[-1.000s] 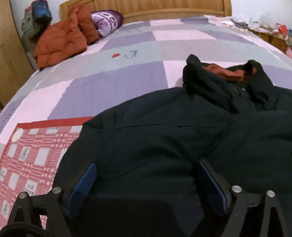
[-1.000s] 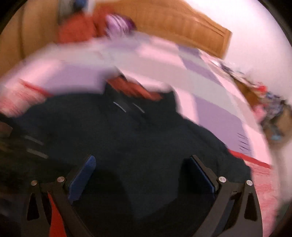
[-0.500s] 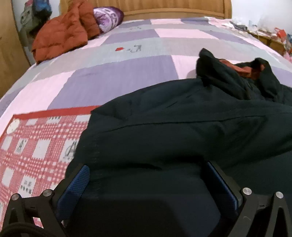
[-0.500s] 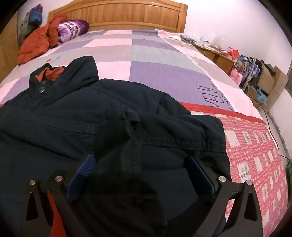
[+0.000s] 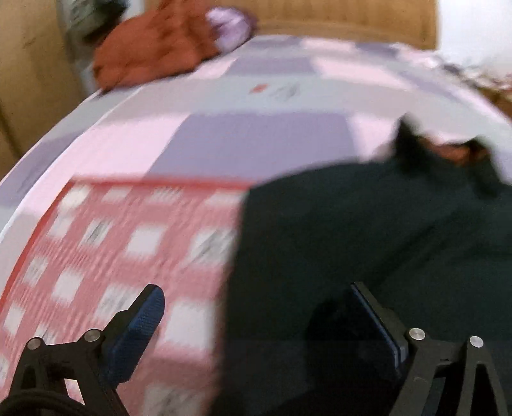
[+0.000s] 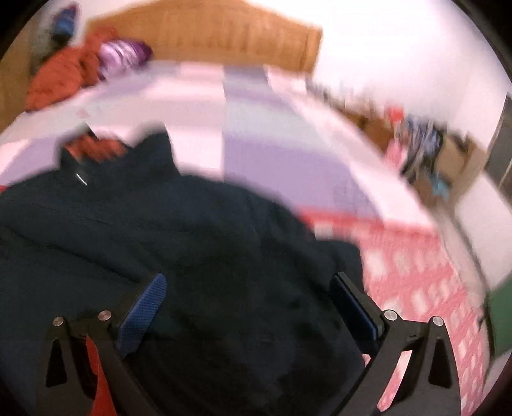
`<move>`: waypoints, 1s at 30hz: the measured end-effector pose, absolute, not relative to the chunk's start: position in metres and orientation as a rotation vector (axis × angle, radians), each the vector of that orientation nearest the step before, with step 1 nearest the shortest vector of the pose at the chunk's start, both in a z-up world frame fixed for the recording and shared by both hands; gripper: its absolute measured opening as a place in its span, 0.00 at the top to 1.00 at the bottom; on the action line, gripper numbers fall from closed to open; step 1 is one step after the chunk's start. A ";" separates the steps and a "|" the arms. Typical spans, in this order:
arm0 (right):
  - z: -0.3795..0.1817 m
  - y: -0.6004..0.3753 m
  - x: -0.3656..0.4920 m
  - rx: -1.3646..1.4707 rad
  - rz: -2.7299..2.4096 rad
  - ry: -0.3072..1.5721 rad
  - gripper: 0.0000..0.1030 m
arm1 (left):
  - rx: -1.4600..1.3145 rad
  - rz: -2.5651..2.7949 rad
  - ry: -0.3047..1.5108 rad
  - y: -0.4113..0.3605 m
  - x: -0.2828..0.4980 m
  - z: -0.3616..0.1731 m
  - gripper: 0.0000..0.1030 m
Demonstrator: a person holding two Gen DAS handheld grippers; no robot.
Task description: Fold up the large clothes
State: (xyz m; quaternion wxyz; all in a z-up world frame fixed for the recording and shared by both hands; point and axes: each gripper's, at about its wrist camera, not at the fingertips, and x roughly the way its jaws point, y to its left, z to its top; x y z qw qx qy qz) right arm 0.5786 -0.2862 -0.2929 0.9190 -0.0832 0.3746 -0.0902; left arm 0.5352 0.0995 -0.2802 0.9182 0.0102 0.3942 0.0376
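The bed fills both views, with a patchwork cover in pink, purple and grey and a wooden headboard at the far end. Near the headboard lie an orange coat and a purple pillow, touching each other. A red checked blanket covers the near part of the bed. On the right side of the room there is clutter along the wall, too blurred to name.

The dark jacket lies on the bed, partly over the blanket, its collar with orange lining toward the headboard. Nothing stands between my tools and it.

Both views are smeared by motion, so seams and folds are hard to see. The jacket is cut off at the bottom edge in both views.

My left gripper is wide apart and holds nothing; its left finger is over the blanket, its right finger over the jacket edge. Half a second ago the jacket filled the whole gap. My right gripper is also wide, with dark cloth between the fingers; I cannot tell if it touches them. This view was sharp before, now it is blurred.
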 end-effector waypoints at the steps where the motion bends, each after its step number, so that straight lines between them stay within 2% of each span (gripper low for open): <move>1: -0.283 -0.272 0.577 -0.170 -0.145 0.735 0.00 | 0.013 0.047 0.806 0.089 0.545 -0.274 0.08; 4: -0.275 -0.214 0.599 -0.152 0.024 0.785 0.00 | -0.017 -0.041 0.891 0.048 0.590 -0.277 0.06; 6: -0.287 -0.182 0.616 -0.179 0.093 0.872 0.00 | 0.046 -0.024 0.965 0.030 0.609 -0.293 0.05; 8: -0.304 -0.168 0.626 -0.281 0.085 0.937 0.00 | 0.084 -0.007 0.980 0.033 0.613 -0.306 0.00; 10: -0.315 -0.195 0.629 -0.283 0.025 0.948 0.00 | 0.082 0.015 0.968 0.050 0.610 -0.312 0.00; 13: -0.321 -0.290 0.624 -0.078 -0.090 0.962 0.01 | 0.006 0.091 0.987 0.092 0.603 -0.323 0.00; 14: -0.325 -0.312 0.621 -0.124 -0.205 0.976 0.00 | -0.017 0.109 0.994 0.103 0.603 -0.326 0.00; 16: -0.329 -0.345 0.614 0.003 -0.127 0.983 0.00 | -0.068 0.130 1.012 0.117 0.599 -0.332 0.00; 17: -0.330 -0.348 0.612 -0.023 -0.124 0.987 0.01 | -0.066 0.149 1.014 0.117 0.596 -0.331 0.00; 20: -0.320 -0.330 0.609 -0.131 -0.195 0.955 0.01 | -0.015 0.140 0.956 0.095 0.579 -0.312 0.07; 23: -0.289 -0.294 0.580 -0.121 -0.106 0.813 0.02 | -0.030 -0.046 0.839 0.059 0.542 -0.286 0.07; 26: -0.276 -0.233 0.546 -0.189 0.056 0.724 0.02 | 0.056 -0.211 0.814 0.001 0.517 -0.286 0.06; 28: -0.284 -0.197 0.541 -0.221 0.157 0.754 0.03 | 0.155 -0.192 0.840 -0.026 0.516 -0.302 0.08; 30: -0.303 -0.181 0.540 -0.300 0.158 0.812 0.03 | 0.161 -0.186 0.838 -0.022 0.518 -0.310 0.03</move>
